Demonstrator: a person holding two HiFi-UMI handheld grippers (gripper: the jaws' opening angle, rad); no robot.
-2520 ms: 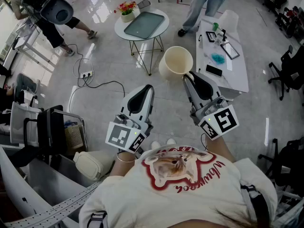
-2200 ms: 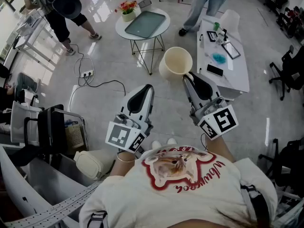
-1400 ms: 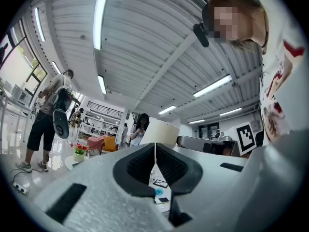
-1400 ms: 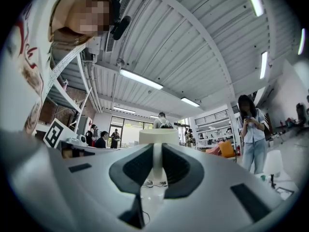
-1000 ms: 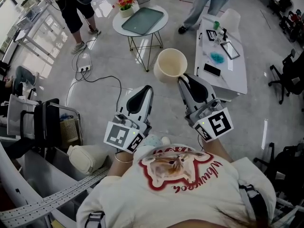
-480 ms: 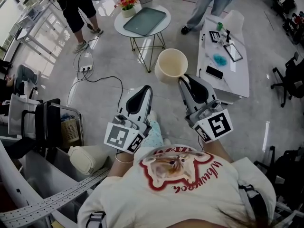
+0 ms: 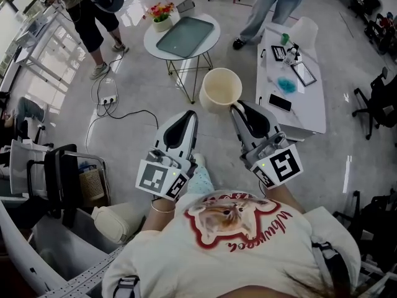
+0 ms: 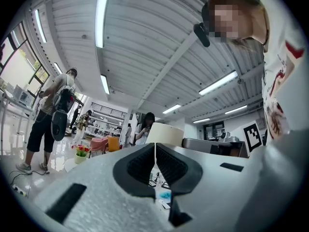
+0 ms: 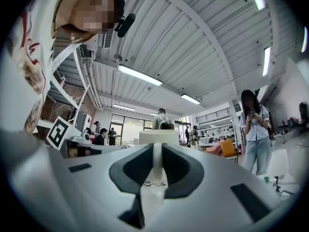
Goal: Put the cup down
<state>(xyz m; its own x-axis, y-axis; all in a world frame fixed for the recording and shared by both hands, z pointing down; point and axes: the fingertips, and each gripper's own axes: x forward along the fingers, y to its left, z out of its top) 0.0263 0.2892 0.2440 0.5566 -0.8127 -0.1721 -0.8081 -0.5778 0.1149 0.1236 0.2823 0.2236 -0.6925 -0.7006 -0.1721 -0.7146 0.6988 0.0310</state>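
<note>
In the head view a cream cup (image 7: 221,89) with an open mouth hangs in the air above the floor. My right gripper (image 7: 236,106) is shut on its handle. From the right gripper view the cup (image 9: 158,137) stands upright just past the jaws, with its handle pinched between them at my right gripper (image 9: 157,151). My left gripper (image 7: 193,113) is beside it at the left, shut with nothing in it. In the left gripper view my left gripper (image 8: 155,149) has its jaws together, and the cup (image 8: 164,133) shows behind them.
Ahead stands a round table (image 7: 211,23) with a grey tray (image 7: 185,36) and a flower pot (image 7: 162,18). To the right, a long white table (image 7: 308,107) carries a phone (image 7: 280,102) and tablets. People (image 7: 270,2) stand beyond. A cable (image 7: 118,113) lies on the floor.
The right gripper and cup have drifted a little left and lower in view. The tables have shifted as the person walks. The person at top left has moved about.
</note>
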